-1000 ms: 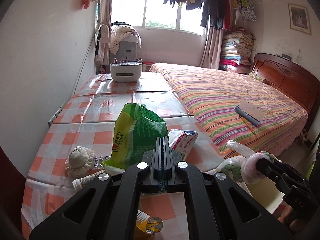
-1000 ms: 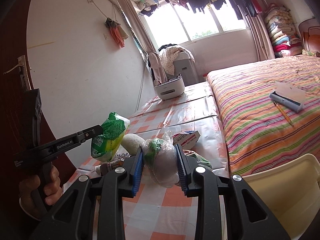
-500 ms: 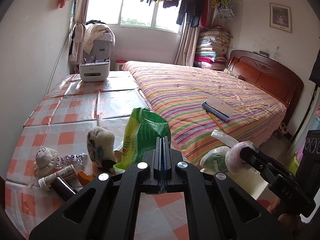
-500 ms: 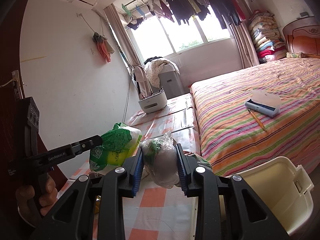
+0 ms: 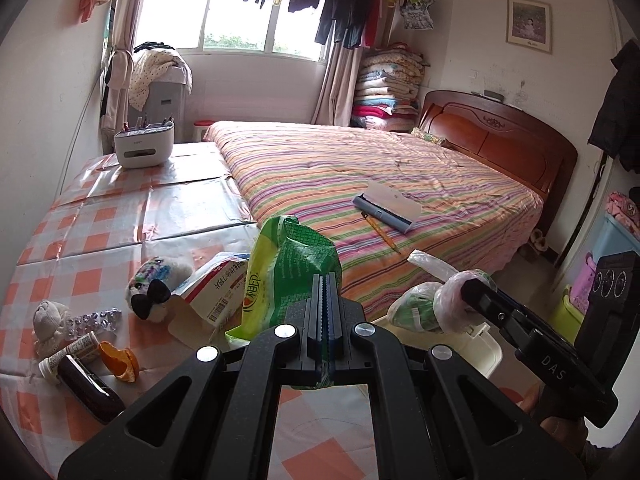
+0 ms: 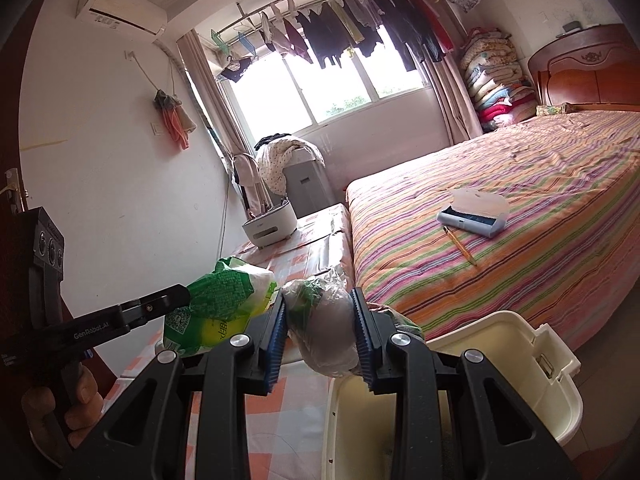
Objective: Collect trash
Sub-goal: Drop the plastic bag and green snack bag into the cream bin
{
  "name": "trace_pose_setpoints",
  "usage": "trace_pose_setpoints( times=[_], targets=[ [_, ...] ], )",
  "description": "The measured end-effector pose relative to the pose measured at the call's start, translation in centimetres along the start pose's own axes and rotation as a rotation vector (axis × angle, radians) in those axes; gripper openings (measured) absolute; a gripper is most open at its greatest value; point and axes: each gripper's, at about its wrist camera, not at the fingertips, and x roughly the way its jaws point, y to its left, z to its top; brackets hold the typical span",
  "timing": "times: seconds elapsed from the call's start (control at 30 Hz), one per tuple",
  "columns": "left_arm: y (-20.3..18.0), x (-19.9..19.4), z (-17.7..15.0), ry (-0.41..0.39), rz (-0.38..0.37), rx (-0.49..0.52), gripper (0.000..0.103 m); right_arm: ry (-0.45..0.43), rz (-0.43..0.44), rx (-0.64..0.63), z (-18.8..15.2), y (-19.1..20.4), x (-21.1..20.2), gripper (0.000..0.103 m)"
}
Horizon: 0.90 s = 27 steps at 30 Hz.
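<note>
Green wrapper (image 5: pixel 288 276) half hidden behind my left gripper (image 5: pixel 325 312), which pinches it. My right gripper (image 6: pixel 320 332) clamps a knotted bag (image 6: pixel 326 330), now over the bin (image 6: pixel 516 344); I've swung both rightward

Both wrist views look along their fingers, sharing the striped bed (image 5: pixel 380 184) and window (image 6: pixel 340 92).

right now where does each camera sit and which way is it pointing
Left wrist: sits on the left gripper, faces across the checkered table and bed toward the window; its jaws are shut on the green bag, and the right gripper enters at right.
Right wrist: sits on the right gripper, over the cream bin, facing the window; its jaws clamp a clear plastic bundle, and the left gripper and hand show at left.
Shared: both bags, the bin, the bed.
</note>
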Motion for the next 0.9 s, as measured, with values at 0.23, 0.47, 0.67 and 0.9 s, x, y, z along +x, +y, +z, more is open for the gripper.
trace_pose_setpoints(
  times=[0.23,0.47,0.67,0.9],
  targets=[
    [-2.8,0.7,-0.3,0.021,-0.057,0.033,0.001,-0.018,-0.068,0.025,-0.5,-1.9,-1.3,0.030],
    [-5.3,1.9,-0.9,0.053,-0.109,0.064,0.001,-0.024,-0.133,0.060,-1.3,-3.6,-2.2,0.032],
    [-6.7,3.0,-1.5,0.090,-0.132,0.081,0.001,-0.007,-0.151,0.106,-1.6,-5.1,-2.2,0.037],
    [-7.5,4.1,-1.9,0.124,-0.158,0.086,0.001,-0.084,-0.156,0.124,-1.2,-5.5,-3.5,0.057]
  ],
)
